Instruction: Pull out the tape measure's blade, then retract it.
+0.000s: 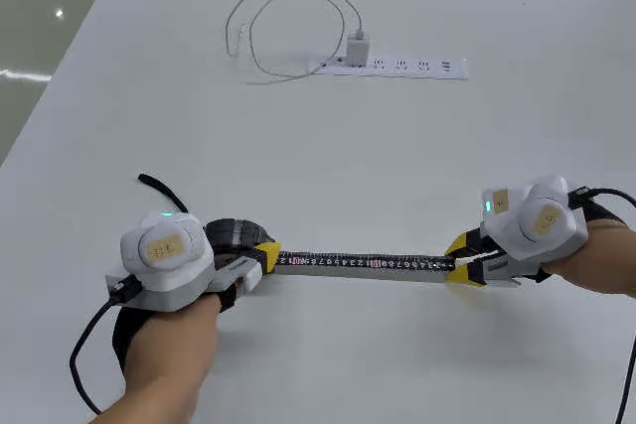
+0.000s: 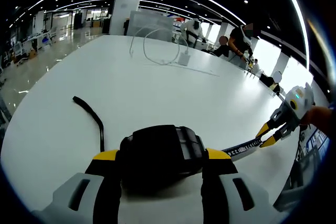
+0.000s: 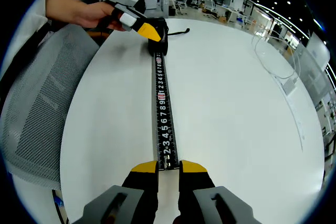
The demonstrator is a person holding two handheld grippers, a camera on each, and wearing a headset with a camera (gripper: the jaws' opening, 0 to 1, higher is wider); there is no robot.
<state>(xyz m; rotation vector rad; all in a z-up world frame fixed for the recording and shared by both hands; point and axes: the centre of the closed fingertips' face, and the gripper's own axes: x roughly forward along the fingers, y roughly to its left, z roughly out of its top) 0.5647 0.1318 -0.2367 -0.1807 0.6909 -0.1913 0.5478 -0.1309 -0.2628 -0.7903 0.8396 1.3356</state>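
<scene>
Landmark: tape measure case [image 1: 237,237], black, lying on the white counter [image 1: 397,166]
Left hand-held gripper [image 2: 163,156]: clenched on the tape measure case, one yellow-tipped jaw on each side of it; the case sits between the jaws in the left gripper view
Blade [image 1: 363,264]: drawn out of the case, running straight and flat along the counter from the case's mouth toward the person's right; the printed numbers face up in the right gripper view
Right hand-held gripper [image 3: 168,167]: at the blade's far end from the case, jaws pinched together on the tip of the blade
Spacing: the two hand-held grippers are well apart, with the bare blade between them
Black strap [image 1: 159,191]: lies on the counter just beside the case, curving away on the side opposite the blade
Power strip [image 1: 397,66]: white, well beyond the case toward the far edge of the counter
Charger [image 1: 357,48]: plugged into the end of the strip nearer the case's side
White cable [image 1: 288,27]: loops from the charger, farther from the case than the strip
Mesh chair [image 3: 37,108]: grey, off the counter's edge beside the case in the right gripper view
</scene>
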